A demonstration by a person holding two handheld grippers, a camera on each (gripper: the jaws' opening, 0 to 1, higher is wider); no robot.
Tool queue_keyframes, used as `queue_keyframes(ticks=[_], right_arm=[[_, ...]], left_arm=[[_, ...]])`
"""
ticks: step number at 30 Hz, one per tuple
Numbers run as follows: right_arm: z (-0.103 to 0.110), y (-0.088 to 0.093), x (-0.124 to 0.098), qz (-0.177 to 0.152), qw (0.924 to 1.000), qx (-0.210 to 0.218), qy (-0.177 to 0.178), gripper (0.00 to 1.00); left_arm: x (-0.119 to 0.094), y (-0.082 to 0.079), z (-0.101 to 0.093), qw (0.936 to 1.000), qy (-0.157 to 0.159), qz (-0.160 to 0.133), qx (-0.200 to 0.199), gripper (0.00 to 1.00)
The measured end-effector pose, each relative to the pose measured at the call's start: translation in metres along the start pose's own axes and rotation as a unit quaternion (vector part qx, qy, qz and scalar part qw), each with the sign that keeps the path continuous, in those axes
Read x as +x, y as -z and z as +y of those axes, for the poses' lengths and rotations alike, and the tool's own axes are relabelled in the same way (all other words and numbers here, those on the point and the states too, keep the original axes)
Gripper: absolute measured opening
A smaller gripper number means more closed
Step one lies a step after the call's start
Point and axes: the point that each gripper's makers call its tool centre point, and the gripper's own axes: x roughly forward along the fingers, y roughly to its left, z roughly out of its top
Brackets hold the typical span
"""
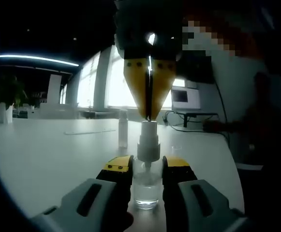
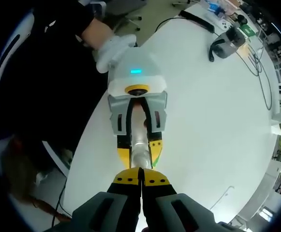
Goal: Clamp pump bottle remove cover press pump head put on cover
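While the left gripper (image 1: 147,180) clamps the clear bottle (image 1: 146,186) upright on the white counter (image 1: 48,154), its fingers (image 1: 117,166) tight on both sides of the body, the right gripper (image 1: 149,113) comes down from twelve o'clock with its fingers together, tip touching the bare pump head (image 1: 148,140). The cover (image 1: 123,128) appears to be the slim cap standing on the counter just beyond, at eleven o'clock of the bottle. The pressing step looks to be in hand. Next calls for a straight downward push, then a reach for the cover.
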Motion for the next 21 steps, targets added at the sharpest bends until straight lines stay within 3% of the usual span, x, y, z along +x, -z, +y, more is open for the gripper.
queue_keyframes(ticks=[5,21], right_arm=[[-0.016,0.003,-0.002,-0.002,1.0000,0.003,-0.005,0.00],[0.000,0.000,0.000,-0.008,0.9999,0.009,-0.007,0.00]], left_arm=[[0.000,0.000,0.001,1.0000,0.000,0.000,-0.002,0.15],[0.000,0.000,0.001,1.0000,0.001,0.000,-0.001,0.15]])
